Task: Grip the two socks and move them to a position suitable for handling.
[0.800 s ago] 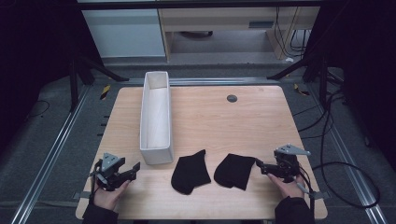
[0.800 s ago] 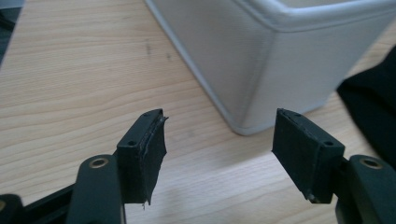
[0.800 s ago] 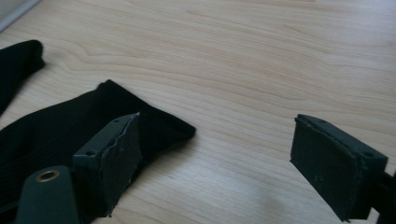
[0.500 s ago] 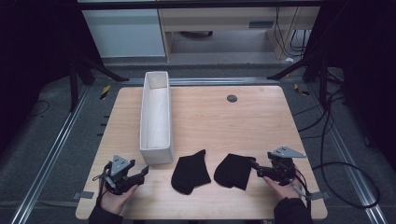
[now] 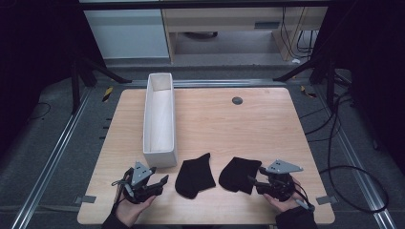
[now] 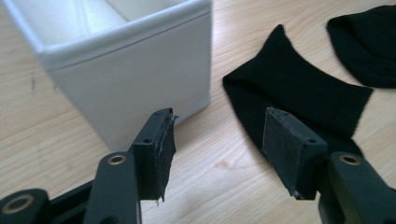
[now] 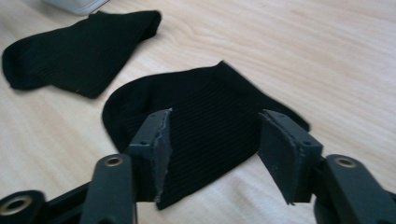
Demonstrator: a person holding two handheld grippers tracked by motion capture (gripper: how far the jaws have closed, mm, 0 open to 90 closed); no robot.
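We see both socks flat on the worktop (image 5: 267, 119), the left sock (image 5: 195, 175) angled up-right. The left claw (image 5: 161, 182) and right claw (image 5: 253, 182) are spread, empty. The right sock (image 5: 239, 174) has its near edge hidden behind our right claw.

The left gripper (image 5: 160, 182) has moved toward the left sock (image 5: 195, 175).

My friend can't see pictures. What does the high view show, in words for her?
Two black socks, the left sock and the right sock, lie on a wooden table between a person's two open tools. A long white box stands behind the left tool.
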